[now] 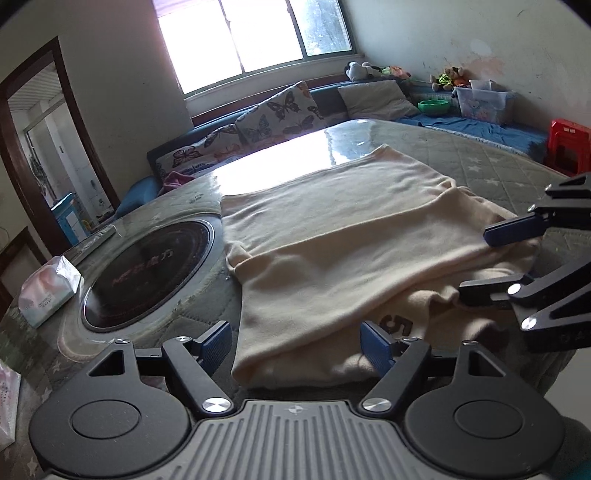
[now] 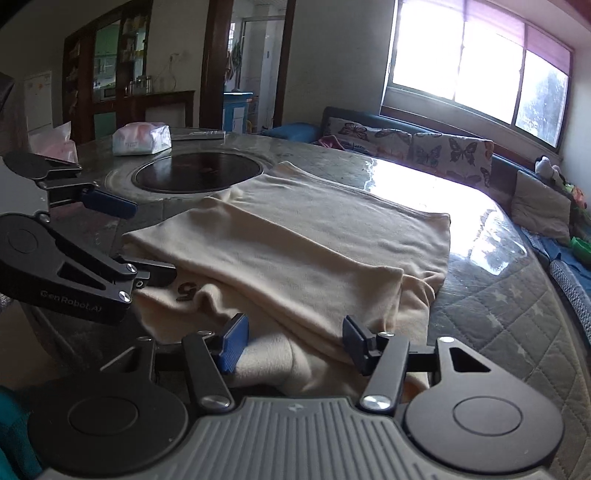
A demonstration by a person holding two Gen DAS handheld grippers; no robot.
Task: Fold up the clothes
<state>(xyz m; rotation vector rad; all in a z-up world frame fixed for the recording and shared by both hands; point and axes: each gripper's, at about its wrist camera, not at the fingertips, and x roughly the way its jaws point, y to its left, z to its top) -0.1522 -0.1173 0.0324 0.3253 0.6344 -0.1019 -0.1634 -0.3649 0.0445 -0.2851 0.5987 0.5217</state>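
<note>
1. Fingers of the left gripper (image 1: 297, 341), blue-padded and black-framed, stand wide apart at 6 o'clock in the left wrist view, straddling the near hem of the cream fleece garment (image 1: 332, 236) without closing on it.
2. Spread just as wide, the right gripper (image 2: 291, 341) sits at 6 o'clock in its own view, with the garment's near folds lying between its pads; whether they touch the cloth I cannot tell.
3. Partly folded, the cream fleece garment lies flat on the round table with a quilted grey star-print cover (image 1: 491, 166), a dark printed numeral (image 1: 397, 325) showing on its lower layer.
4. Toward 9 o'clock in the left view, the round black glass hob (image 1: 147, 273) is set into the table, touching the garment's edge.
5. Beyond it at 9 o'clock rests a white soft tissue pack (image 1: 50, 291).
6. At 12 o'clock stands the butterfly-print sofa cushion row (image 1: 258, 122) beneath the bright window (image 1: 251, 33).
</note>
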